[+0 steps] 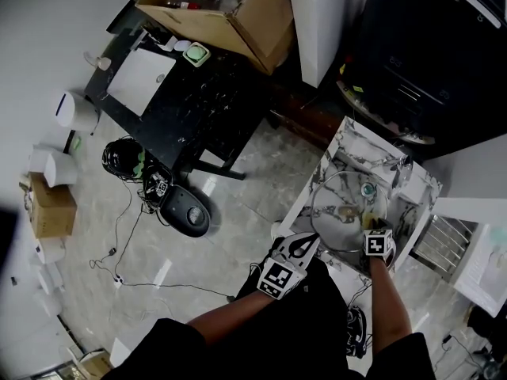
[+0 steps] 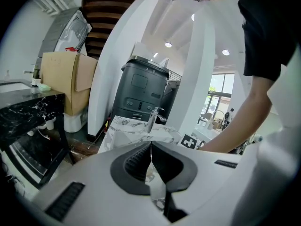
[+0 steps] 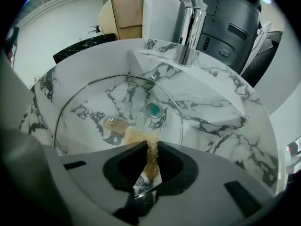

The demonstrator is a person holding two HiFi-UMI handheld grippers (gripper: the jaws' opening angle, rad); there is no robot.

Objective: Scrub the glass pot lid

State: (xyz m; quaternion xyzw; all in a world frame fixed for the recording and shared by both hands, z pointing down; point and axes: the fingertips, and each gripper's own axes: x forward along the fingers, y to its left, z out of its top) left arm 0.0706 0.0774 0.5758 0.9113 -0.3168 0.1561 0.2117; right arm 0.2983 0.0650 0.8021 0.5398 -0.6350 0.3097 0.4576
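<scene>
Glass pot lid stands over the marble sink, its rim clamped in the left gripper. The right gripper nips a tan scouring pad against the glass. Firm small circles with a steady rim should scrub best.

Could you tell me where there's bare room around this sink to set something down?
The sink is bare marble right of the faucet. Its middle is crowded: the glass lid, the sponge, the left gripper and the right gripper.
</scene>
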